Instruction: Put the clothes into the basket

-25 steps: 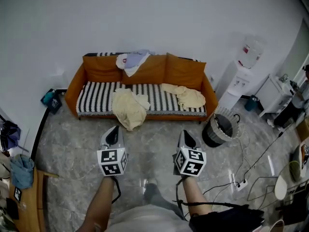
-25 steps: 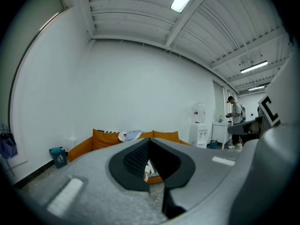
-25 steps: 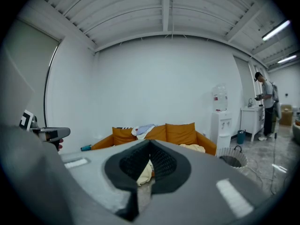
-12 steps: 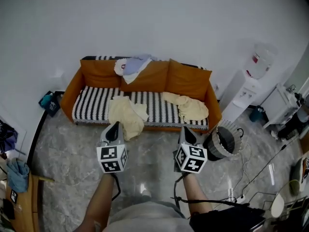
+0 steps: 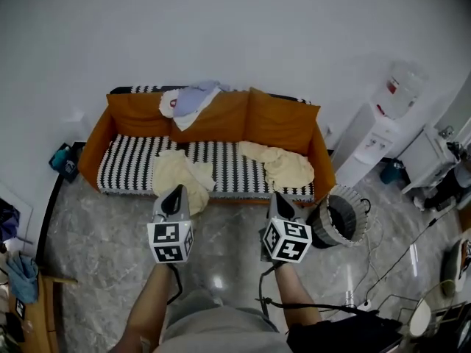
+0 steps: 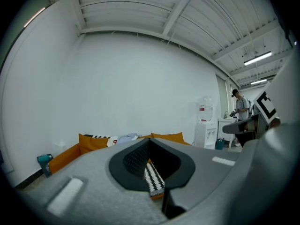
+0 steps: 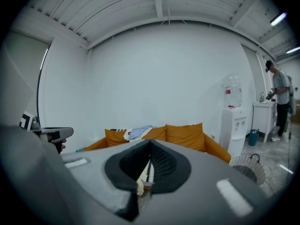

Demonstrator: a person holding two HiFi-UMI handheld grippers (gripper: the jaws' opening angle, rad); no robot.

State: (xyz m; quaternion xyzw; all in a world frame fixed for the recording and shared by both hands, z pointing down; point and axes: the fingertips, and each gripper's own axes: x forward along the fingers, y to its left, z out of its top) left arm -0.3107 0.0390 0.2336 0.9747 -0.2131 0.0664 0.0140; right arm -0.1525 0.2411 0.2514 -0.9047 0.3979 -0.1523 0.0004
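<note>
Closer now, the sofa point(image 5: 280, 120) is looming; left gripper point(image 5: 175, 193) and right gripper point(image 5: 279, 198) are holding their jaws pressed together, empty.

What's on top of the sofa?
On the seat, a left cream garment and a right cream garment; on the backrest, a white-blue pile. Anything beneath them is covered.

bright, even indoor light from ceiling strip lamps point(image 6: 257, 58); shadows are soft, with a small glare spot on the glossy floor point(image 5: 218, 282). strong fisheye bending at all edges, corners darkened; both gripper views ringed in black. the grey bodies of the left claw point(image 6: 149, 145) and right claw point(image 7: 150, 145), close to the lens, are out of focus
</note>
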